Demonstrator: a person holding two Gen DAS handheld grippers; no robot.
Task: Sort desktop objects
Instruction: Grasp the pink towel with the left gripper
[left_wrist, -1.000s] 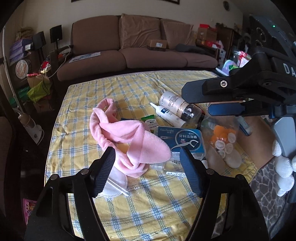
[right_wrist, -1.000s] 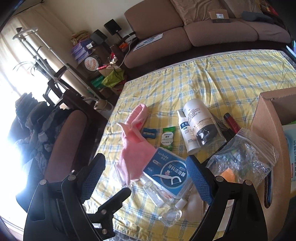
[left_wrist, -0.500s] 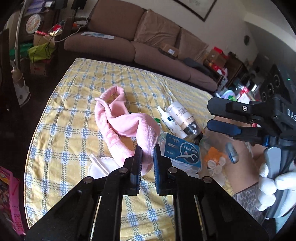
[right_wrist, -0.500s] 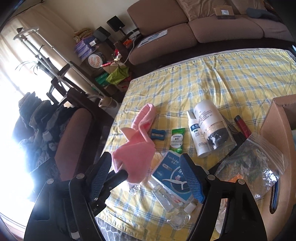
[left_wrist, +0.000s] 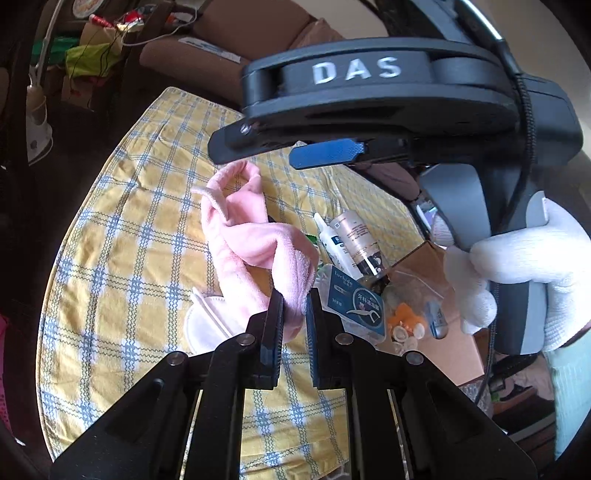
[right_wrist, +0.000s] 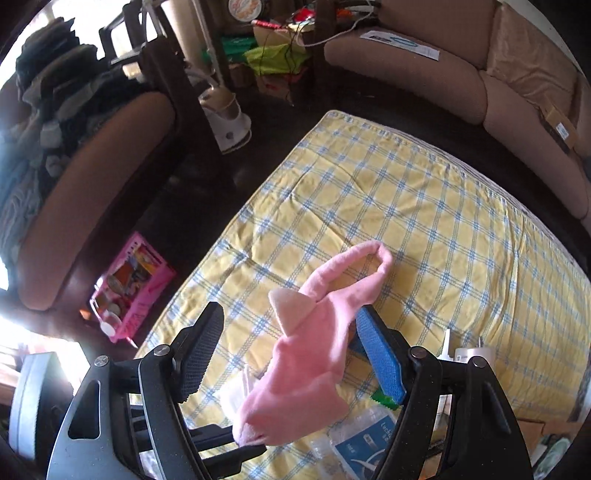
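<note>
Sorting looks barely begun. The left tongs (left_wrist: 294, 321) are clamped on one end of the soft pink fleece cloth (left_wrist: 255, 251) at lower centre of the left wrist view; its far end trails on the yellow-and-blue checked cloth covering the surface (left_wrist: 122, 266).

The right tongs (right_wrist: 291, 354) hang spread wide, the cloth between their pads, neither clearly pressing. Their jaws have just been closing.

Unsorted at right of the left view:
- blue dental-floss box (left_wrist: 356, 302)
- white-labelled bottle with dark cap (left_wrist: 356, 242)
- slim white tube (left_wrist: 328, 240)
- clear zip bag of small bits (left_wrist: 413, 314)
- white round pads (left_wrist: 207, 321)

The brown cardboard box (left_wrist: 428, 254) at the surface's right edge is, I judge, the destination.

Open room lies upper left. The right side is crowded, and the right device's body overhangs the top of the left view.
</note>
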